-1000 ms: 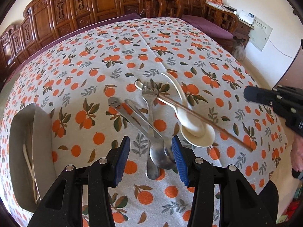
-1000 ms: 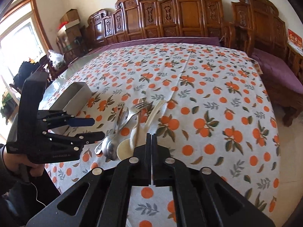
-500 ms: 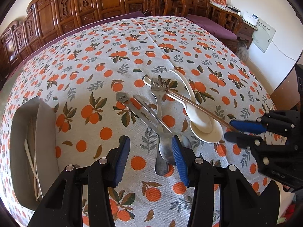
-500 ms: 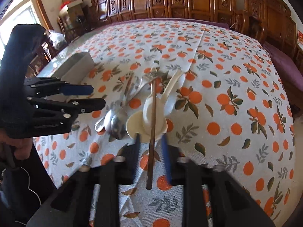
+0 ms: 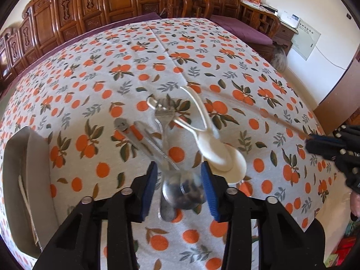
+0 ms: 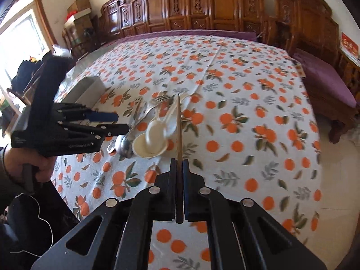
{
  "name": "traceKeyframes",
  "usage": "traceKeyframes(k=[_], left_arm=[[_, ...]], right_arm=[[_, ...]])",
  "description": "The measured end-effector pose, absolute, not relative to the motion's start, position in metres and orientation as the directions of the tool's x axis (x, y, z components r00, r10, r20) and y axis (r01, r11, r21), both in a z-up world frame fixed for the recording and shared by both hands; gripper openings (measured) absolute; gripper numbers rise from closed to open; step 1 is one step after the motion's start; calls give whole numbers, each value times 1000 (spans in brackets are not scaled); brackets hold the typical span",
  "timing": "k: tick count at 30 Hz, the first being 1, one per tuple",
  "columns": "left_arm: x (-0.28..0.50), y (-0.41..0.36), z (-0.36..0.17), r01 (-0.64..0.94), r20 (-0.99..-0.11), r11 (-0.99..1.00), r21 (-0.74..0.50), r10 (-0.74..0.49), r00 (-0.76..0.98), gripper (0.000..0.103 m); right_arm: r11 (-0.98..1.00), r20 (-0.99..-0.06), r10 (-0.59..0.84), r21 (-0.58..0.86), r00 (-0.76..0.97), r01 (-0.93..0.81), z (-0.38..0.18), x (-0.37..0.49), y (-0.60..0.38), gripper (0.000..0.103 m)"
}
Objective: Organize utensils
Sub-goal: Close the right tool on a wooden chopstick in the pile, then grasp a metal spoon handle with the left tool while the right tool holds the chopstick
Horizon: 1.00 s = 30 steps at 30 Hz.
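Chopstick (image 6: 178, 135) is clamped in the right hand-held gripper (image 6: 179, 164), lifted over the spoons (image 6: 153, 137) piled on the table (image 6: 247, 112); left hand-held gripper (image 5: 178, 180) gapes around a metal spoon (image 5: 182, 189). Next, likely carry the chopstick to the tray (image 6: 90, 87).

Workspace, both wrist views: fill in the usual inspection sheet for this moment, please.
Surface: table under an orange-print cloth.
Job's things: chopstick clamped in the right gripper; metal spoons, fork and white ceramic spoons piled together; grey tray at the cloth's left edge.
Clutter: nothing seen.
Grippers: left gripper open over the metal spoons.
Cables: thin white wire below the left hand.
Surroundings: carved wooden chairs, window.
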State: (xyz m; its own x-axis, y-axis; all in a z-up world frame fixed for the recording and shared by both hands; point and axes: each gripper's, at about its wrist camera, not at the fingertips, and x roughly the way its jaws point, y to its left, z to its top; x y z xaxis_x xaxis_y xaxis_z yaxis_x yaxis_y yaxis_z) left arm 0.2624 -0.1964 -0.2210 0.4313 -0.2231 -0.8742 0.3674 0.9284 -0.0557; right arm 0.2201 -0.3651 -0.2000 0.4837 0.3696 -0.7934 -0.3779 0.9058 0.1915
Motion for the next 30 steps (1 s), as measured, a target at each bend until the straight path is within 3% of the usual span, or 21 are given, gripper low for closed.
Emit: traceKeyframes(k=[10, 30], left_arm=[[275, -206, -241, 358, -907, 932, -53, -195, 375, 18], [295, -210, -252, 324, -931, 946, 0, -118, 347, 23]], right_arm=[[903, -753, 402, 232, 522, -361, -190, 221, -377, 6], [893, -729, 430, 259, 533, -367, -186, 220, -374, 6]])
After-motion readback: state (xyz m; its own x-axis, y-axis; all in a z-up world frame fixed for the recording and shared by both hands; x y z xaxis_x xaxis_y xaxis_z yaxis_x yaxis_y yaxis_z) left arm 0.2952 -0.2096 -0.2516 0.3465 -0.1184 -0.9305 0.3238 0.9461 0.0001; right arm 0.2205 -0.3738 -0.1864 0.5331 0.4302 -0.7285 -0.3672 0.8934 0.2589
